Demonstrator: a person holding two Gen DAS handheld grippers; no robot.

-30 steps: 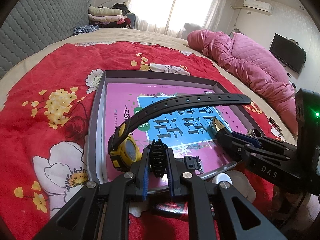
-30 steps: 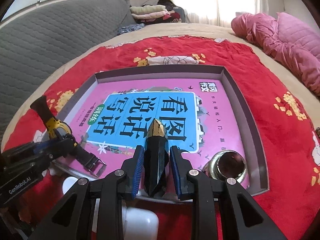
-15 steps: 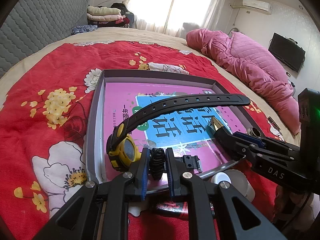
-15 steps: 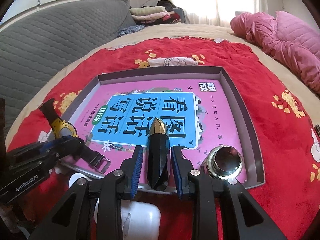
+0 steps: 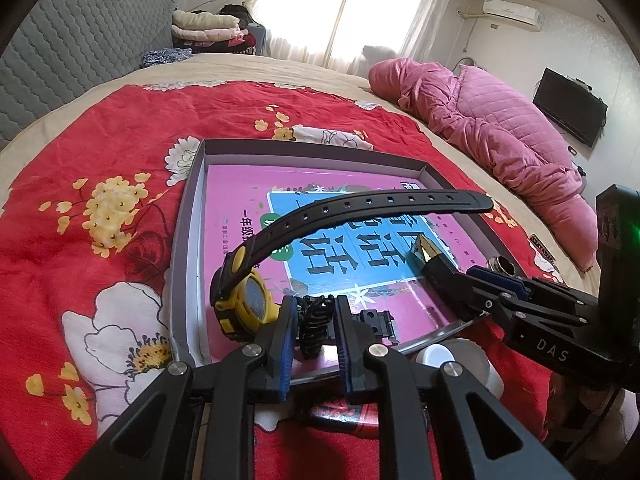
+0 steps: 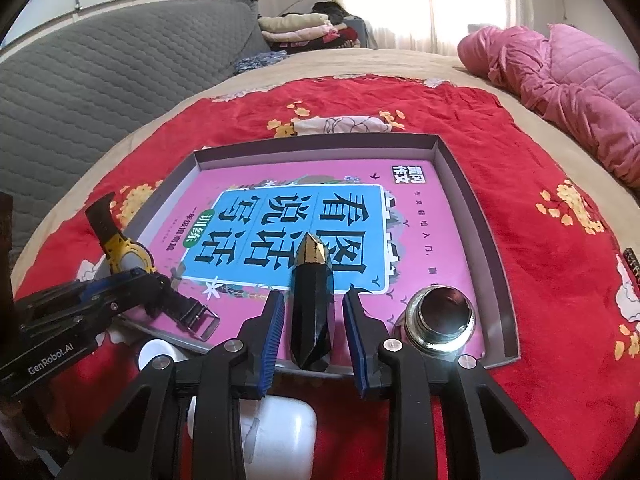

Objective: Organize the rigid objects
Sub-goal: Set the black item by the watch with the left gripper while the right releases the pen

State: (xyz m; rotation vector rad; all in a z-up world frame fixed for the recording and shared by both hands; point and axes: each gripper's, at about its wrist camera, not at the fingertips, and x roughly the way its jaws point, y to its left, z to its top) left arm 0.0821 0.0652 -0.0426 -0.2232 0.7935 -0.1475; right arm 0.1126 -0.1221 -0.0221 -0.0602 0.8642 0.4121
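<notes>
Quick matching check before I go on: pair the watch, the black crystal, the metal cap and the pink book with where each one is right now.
Things:
1. watch
2. black crystal
3. metal cap
4. pink book

Places:
A. flat on the floor of the tray
B. between the fingers of the right gripper
C. near right corner of the tray, beside the crystal
D. strap between the fingers of the left gripper

Pairs: 1-D, 2-B, 3-C, 4-A
</notes>
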